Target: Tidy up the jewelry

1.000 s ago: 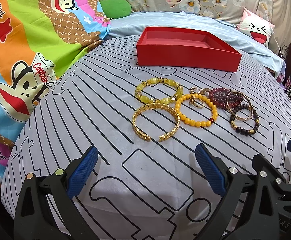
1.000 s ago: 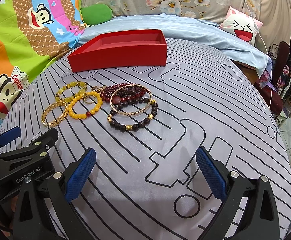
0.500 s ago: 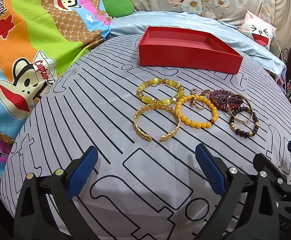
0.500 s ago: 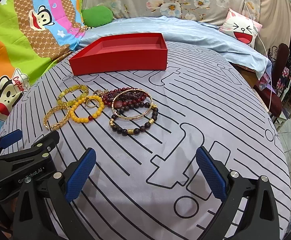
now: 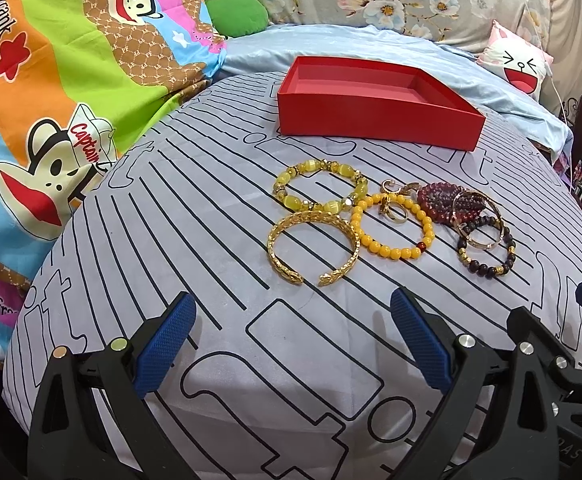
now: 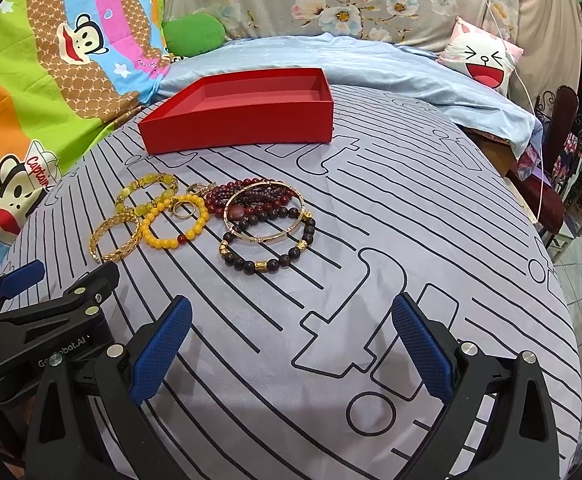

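A grey sheet with black line print (image 5: 211,240) covers the bed before me, cartoon-monkey bedding at its left and floral pillows behind. One empty red tray (image 5: 379,120) sits at the far side. Nearer lie six bracelets in a touching cluster (image 6: 207,216) plus small rings (image 5: 395,210). My left gripper (image 5: 291,344) and right gripper (image 6: 289,344) both hang spread wide, holding nothing.

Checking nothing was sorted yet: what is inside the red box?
The shallow red cardboard box shows only bare red floor in both views. Its near wall hides a strip of floor just behind it, so a small piece there cannot be ruled out.
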The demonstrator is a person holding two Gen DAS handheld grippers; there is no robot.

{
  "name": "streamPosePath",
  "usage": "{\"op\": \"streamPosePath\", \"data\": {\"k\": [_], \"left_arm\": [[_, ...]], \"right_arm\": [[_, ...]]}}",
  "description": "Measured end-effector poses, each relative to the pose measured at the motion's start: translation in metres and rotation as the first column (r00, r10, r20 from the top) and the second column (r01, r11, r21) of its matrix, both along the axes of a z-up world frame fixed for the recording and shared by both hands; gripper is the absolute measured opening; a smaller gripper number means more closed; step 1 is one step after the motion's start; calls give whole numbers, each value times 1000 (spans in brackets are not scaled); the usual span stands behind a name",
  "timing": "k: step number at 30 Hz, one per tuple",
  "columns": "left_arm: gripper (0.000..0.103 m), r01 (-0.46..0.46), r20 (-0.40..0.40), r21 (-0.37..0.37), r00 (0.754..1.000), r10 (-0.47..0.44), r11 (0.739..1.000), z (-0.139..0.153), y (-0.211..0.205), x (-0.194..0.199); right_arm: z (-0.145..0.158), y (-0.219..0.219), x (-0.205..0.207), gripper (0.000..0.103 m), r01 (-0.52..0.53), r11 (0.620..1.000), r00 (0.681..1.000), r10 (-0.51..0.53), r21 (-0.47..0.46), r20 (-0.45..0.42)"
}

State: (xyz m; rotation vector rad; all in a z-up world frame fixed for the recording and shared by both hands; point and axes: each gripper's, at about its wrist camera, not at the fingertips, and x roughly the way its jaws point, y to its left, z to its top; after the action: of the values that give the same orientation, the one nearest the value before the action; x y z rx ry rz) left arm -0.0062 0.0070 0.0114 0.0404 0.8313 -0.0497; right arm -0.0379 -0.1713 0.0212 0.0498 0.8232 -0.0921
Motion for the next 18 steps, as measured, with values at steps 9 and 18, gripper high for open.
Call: {"op": "streamPosePath", "data": {"k": [9,18], "left_arm": [[93,0,1,0,1000,0,1000,0,0,0],[93,0,0,0,1000,0,1000,1,-1,0]], "right_arm": [[1,-1,0,96,2,1000,1000,-2,1,1],[2,-1,0,97,2,1000,1000,-2,1,3]]}}
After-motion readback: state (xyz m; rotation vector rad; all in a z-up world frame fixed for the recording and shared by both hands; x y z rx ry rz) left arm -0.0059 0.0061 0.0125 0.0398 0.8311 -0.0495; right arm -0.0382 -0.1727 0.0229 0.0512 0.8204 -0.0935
